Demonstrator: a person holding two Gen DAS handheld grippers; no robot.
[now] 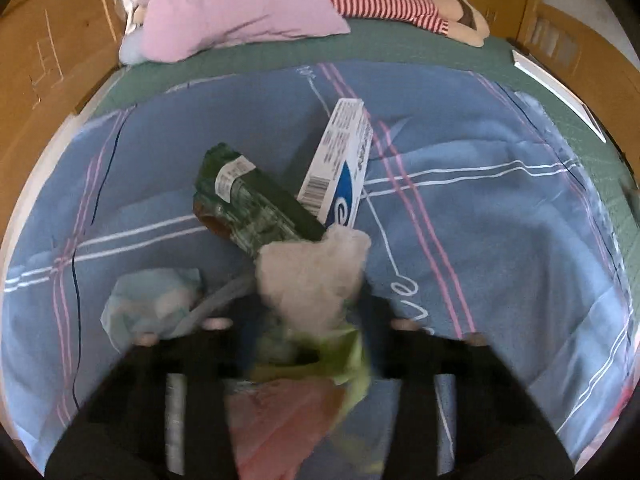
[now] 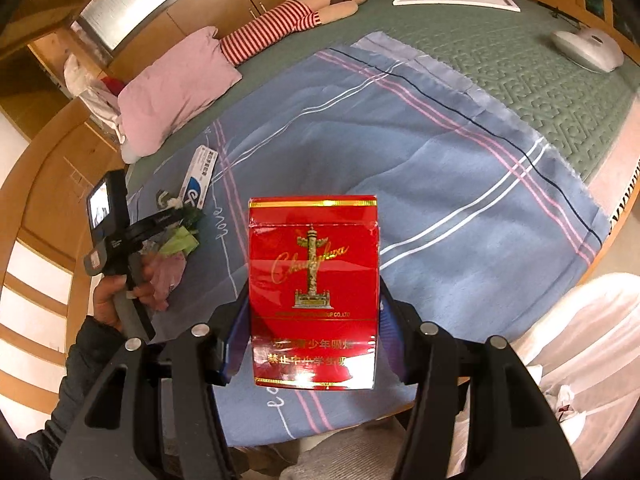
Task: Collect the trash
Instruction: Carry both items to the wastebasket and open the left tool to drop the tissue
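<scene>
1. The right tool (image 2: 314, 320) pinched a red cigarette pack (image 2: 313, 292) between its two blue-padded fingers (image 2: 236, 340); the pack stood upright, its lid end away from the camera.
2. The left tool (image 1: 308, 340) was blurred in its own view. Crumpled scraps sat between its fingers: a pale tissue wad (image 1: 312, 272), a green wrapper (image 1: 344, 356) and a pink piece (image 1: 280, 416). The jaws stood close together on this bundle.
3. In the right wrist view, the left tool (image 2: 176, 224) was carried by a hand (image 2: 120, 292) in a dark sleeve (image 2: 72, 376), with the green and pink scraps bunched at its tip.
4. Just beyond the left tool, a dark green packet (image 1: 248, 196) lay on the blue blanket (image 1: 480, 220), leaning against a white and blue box (image 1: 340, 164).
5. A light blue crumpled piece (image 1: 156, 304) lay on the blanket left of the left tool.
6. The blanket covered a green quilted bed (image 2: 520, 64).
7. At the head of the bed lay a pink pillow (image 1: 240, 8) and a doll in red-striped clothing (image 1: 384, 0).
</scene>
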